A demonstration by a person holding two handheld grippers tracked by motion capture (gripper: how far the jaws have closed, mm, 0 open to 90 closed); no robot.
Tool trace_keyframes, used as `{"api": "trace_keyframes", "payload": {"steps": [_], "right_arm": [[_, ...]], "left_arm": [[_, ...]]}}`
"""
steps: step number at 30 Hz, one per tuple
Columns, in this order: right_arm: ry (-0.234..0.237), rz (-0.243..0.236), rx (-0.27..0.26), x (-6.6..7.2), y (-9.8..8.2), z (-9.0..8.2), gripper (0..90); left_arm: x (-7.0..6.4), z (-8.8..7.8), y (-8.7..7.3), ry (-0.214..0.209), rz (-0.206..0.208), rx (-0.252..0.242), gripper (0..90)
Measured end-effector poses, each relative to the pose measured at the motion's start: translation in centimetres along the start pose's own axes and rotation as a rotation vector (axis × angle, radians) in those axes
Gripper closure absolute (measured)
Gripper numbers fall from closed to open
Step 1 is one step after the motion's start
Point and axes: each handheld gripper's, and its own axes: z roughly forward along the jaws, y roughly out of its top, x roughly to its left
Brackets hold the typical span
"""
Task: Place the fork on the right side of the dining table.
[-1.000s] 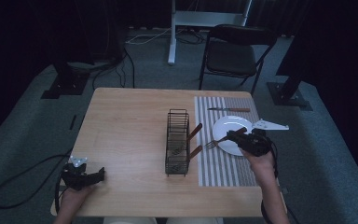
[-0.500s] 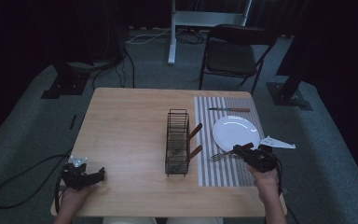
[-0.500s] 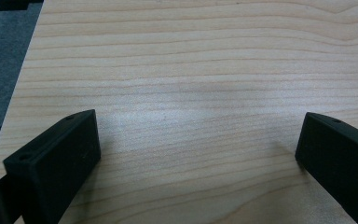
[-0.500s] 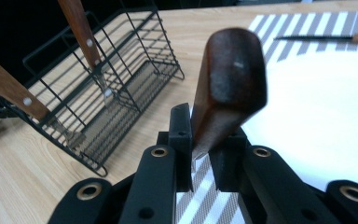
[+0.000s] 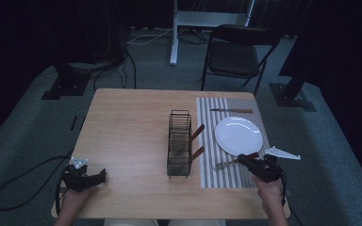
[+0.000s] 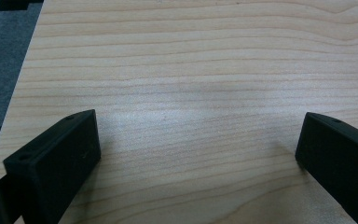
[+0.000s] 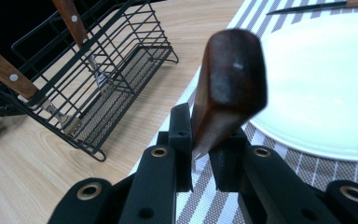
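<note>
My right gripper (image 5: 246, 162) is shut on the wooden handle of a fork (image 5: 226, 164), whose tines point left over the striped placemat (image 5: 231, 176), just in front of the white plate (image 5: 238, 135). In the right gripper view the handle (image 7: 233, 88) stands up between the jaws of this gripper (image 7: 204, 154). The black wire rack (image 5: 179, 143) holds two wooden-handled utensils (image 5: 197, 133). At the table's front left corner my left gripper (image 5: 101, 176) rests open; in its own view this gripper (image 6: 196, 149) has bare wood between its jaws.
A knife (image 5: 232, 111) lies on the placemat behind the plate. The rack (image 7: 98, 84) is left of the plate (image 7: 326, 84) in the right gripper view. A black chair (image 5: 238, 54) stands beyond the table (image 5: 127, 122).
My right gripper has carried the fork from over the plate toward the front edge of the placemat. The left gripper has stayed put.
</note>
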Motion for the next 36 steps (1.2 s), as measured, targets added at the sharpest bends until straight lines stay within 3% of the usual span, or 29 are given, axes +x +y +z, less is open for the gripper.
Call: {"api": "trace_keyframes", "payload": {"steps": [14,20,23,30,36], "right_arm": [[0.031,0.132,-0.046,-2.3,-1.7,-0.4,79.3],[0.058,0.233,-0.078,-4.2,-3.3,-0.4,77.2],[0.042,0.268,-0.076,-5.1,-3.8,-0.4,74.1],[-0.009,0.3,-0.043,-6.4,-4.5,-0.3,65.5],[-0.06,0.328,0.036,-7.5,-5.4,0.3,52.8]], "left_arm": [[0.0,0.0,0.0,0.0,0.0,0.0,0.2],[0.0,0.0,0.0,0.0,0.0,0.0,0.2],[0.0,0.0,0.0,0.0,0.0,0.0,0.2],[0.0,0.0,0.0,0.0,0.0,0.0,0.2],[0.0,0.0,0.0,0.0,0.0,0.0,0.2]]}}
